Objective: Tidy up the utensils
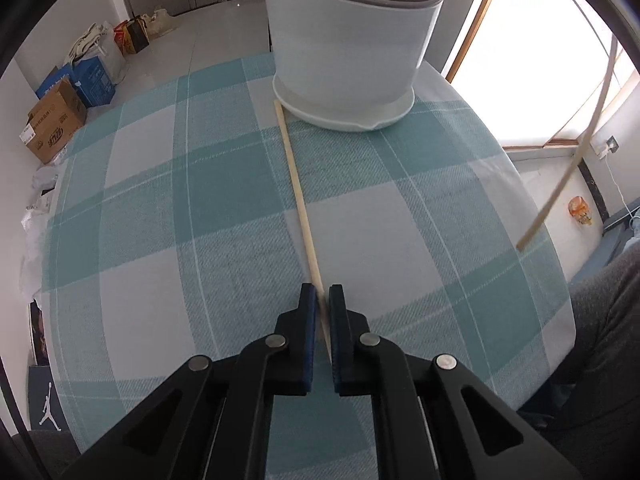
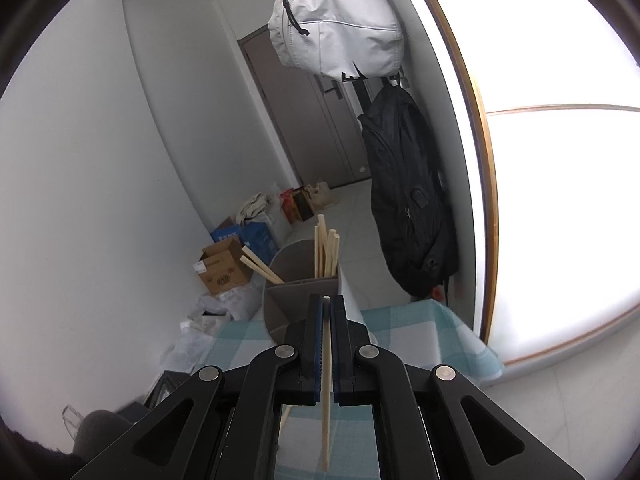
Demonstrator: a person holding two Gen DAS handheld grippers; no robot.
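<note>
My left gripper (image 1: 322,294) was clenched on a chopstick (image 1: 298,196) lying on the checked tablecloth (image 1: 160,184), its long axis running up-frame to the white holder (image 1: 352,52) at top centre. My right gripper (image 2: 327,304) clamped a second chopstick (image 2: 327,400), pointing toward the holder's standing chopsticks (image 2: 326,250).

Left gripper (image 1: 322,294): black plastic linkage arms, angular, with triangular cut-outs near base. Four round silver rivets at pivots. Fingers (image 1: 307,336) faced with dark blue pads; pad edge finely ribbed.

Right gripper (image 2: 328,304): same build. Black arms, silver rivets, triangular cut-outs, blue ribbed pads (image 2: 318,344).

Person: grey fabric, fine knit texture, at right edge of left wrist view (image 1: 604,344). Which garment, cannot tell.
</note>
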